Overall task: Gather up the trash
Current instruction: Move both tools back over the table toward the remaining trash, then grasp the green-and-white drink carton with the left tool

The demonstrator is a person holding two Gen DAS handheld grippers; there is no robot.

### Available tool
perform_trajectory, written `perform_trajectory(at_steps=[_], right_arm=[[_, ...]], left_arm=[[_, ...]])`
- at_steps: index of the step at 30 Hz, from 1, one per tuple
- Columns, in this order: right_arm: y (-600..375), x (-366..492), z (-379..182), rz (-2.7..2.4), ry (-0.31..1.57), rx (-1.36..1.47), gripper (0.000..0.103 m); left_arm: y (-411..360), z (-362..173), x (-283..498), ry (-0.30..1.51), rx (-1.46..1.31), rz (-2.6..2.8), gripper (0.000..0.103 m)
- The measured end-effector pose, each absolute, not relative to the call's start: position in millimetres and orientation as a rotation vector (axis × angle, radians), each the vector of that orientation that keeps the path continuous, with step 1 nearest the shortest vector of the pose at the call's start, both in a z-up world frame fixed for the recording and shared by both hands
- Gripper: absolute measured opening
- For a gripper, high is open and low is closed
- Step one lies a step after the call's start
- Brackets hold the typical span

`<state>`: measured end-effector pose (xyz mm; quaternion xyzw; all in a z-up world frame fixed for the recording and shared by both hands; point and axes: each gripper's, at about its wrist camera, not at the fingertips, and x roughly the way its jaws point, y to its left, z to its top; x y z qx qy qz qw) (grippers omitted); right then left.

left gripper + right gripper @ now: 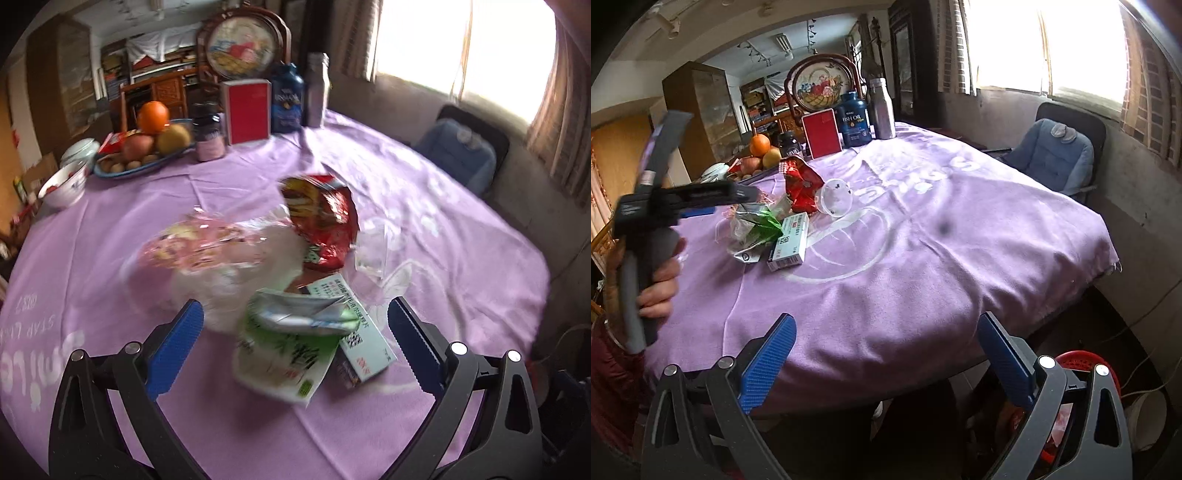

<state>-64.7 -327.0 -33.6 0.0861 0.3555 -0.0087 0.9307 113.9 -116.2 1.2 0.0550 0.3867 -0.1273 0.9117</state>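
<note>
A heap of trash lies mid-table on the purple cloth (110,229). It holds a green wrapper (284,350), a white medicine box (364,343), a red snack bag (321,218), a pink clear wrapper (192,247), a white plastic bag (229,288) and a clear cup (373,247). My left gripper (295,325) is open and hovers low, with the green wrapper between its blue fingers (181,339). In the right wrist view a hand (661,284) holds the left gripper (731,201) over the green wrapper (759,225), box (790,240), red bag (799,184) and cup (836,201). My right gripper (886,343) is open and holds nothing at the table's near edge.
At the table's far side stand a fruit plate (110,171), a bowl (64,184), a dark jar (208,133), a red box (248,110), a blue fish-oil bottle (854,120) and a metal bottle (881,109). A blue-cushioned chair (1052,155) stands on the right. A red basket (1082,363) sits on the floor.
</note>
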Motion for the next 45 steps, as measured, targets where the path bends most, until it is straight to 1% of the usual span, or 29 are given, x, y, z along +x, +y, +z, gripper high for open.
perform_trajectory(at_steps=[3, 6, 13, 16, 18, 23, 27, 29, 38, 41, 45], right_arm=[[-331, -61, -35, -0.019, 0.737, 0.191, 0.097], [-331, -56, -37, -0.009, 0.741, 0.192, 0.097], [-314, -35, -44, 0.071, 0.761, 0.199, 0.097], [-300, -28, -45, 0.106, 0.770, 0.190, 0.097], [-291, -27, -45, 0.120, 0.772, 0.170, 0.097], [-278, -28, -40, 0.112, 0.765, 0.119, 0.097], [-280, -26, -38, 0.111, 0.768, 0.130, 0.097], [-279, -24, -38, 0.113, 0.770, 0.128, 0.097], [-246, 19, -44, 0.184, 0.807, 0.093, 0.097], [-230, 38, -45, 0.201, 0.818, 0.044, 0.097], [-214, 61, -47, 0.220, 0.827, -0.001, 0.097]], left_arm=[[-127, -15, 126, 0.826, 0.170, -0.232, 0.096], [-110, -26, 127, 0.843, 0.205, -0.197, 0.097], [5, -27, 106, 0.856, 0.157, -0.037, 0.096], [32, -19, 94, 0.843, 0.108, -0.027, 0.096], [34, -13, 86, 0.821, 0.104, -0.042, 0.096], [7, -3, 81, 0.758, 0.181, -0.094, 0.096], [-7, -8, 92, 0.755, 0.239, -0.106, 0.096], [-4, -19, 102, 0.781, 0.257, -0.082, 0.096], [31, -35, 118, 0.905, -0.003, -0.224, 0.097], [27, -45, 123, 0.952, 0.039, -0.160, 0.097], [28, -40, 119, 0.914, 0.042, -0.155, 0.096]])
